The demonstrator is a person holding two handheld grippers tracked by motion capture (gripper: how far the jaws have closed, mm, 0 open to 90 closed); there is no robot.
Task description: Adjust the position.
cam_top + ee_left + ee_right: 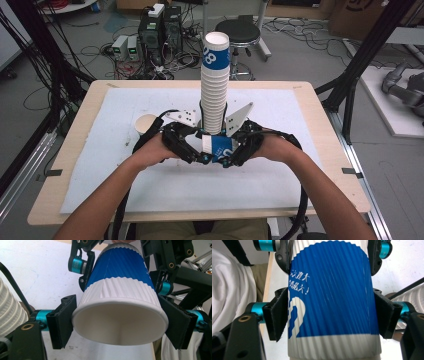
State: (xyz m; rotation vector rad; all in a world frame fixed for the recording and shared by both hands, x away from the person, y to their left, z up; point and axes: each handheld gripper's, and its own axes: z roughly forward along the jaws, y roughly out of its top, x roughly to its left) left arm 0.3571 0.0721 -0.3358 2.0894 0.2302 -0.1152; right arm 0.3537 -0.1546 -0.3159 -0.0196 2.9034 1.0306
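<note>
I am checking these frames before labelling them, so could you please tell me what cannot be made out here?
- High view: the held cup is mostly covered by the left gripper and right gripper; whether it is one cup or several cannot be told.
- High view: the foot of the cup stack is hidden behind the grippers.
- Right gripper view: the cup's rim is cut off by the edges.
- High view: the tan round thing is half hidden by the left hand.

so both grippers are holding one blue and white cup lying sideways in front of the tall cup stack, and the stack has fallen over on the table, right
Not quite: the tall cup stack stands upright, as the high view shows. The rest holds: the left gripper and right gripper both clamp the sideways blue and white cup before it.
</note>
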